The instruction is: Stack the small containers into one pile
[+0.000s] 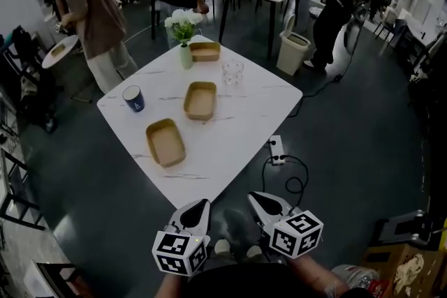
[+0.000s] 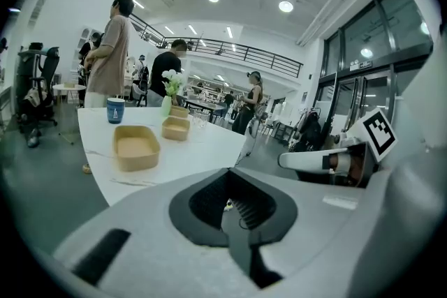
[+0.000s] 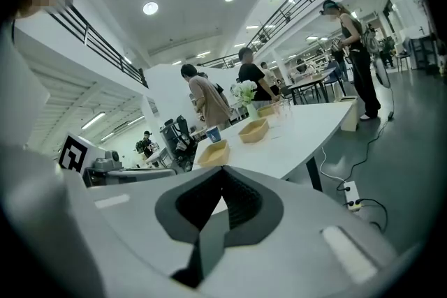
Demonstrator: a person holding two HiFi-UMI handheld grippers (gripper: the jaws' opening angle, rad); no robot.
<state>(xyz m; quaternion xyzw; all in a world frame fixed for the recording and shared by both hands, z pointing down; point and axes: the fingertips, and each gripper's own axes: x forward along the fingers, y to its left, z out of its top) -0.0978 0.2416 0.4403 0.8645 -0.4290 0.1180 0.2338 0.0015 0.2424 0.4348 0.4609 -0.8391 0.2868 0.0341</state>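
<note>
Three small tan containers lie apart on the white table [image 1: 230, 143]: the nearest [image 1: 165, 142], the middle one [image 1: 200, 100], and the far one [image 1: 204, 51] beside the vase. The left gripper view shows the nearest container [image 2: 135, 148] and the middle container [image 2: 175, 128]. The right gripper view shows the same nearest container [image 3: 214, 153] and middle container [image 3: 253, 129]. My left gripper [image 1: 202, 206] and right gripper [image 1: 255, 197] hover side by side short of the table's near corner. Both are shut and hold nothing, as seen at the left gripper [image 2: 230, 209] and the right gripper [image 3: 216, 202].
A blue cup [image 1: 133, 98], a clear glass [image 1: 232, 72] and a vase of white flowers [image 1: 185, 38] also stand on the table. A power strip [image 1: 276, 149] with cables lies on the floor to the right. Several people stand beyond the table.
</note>
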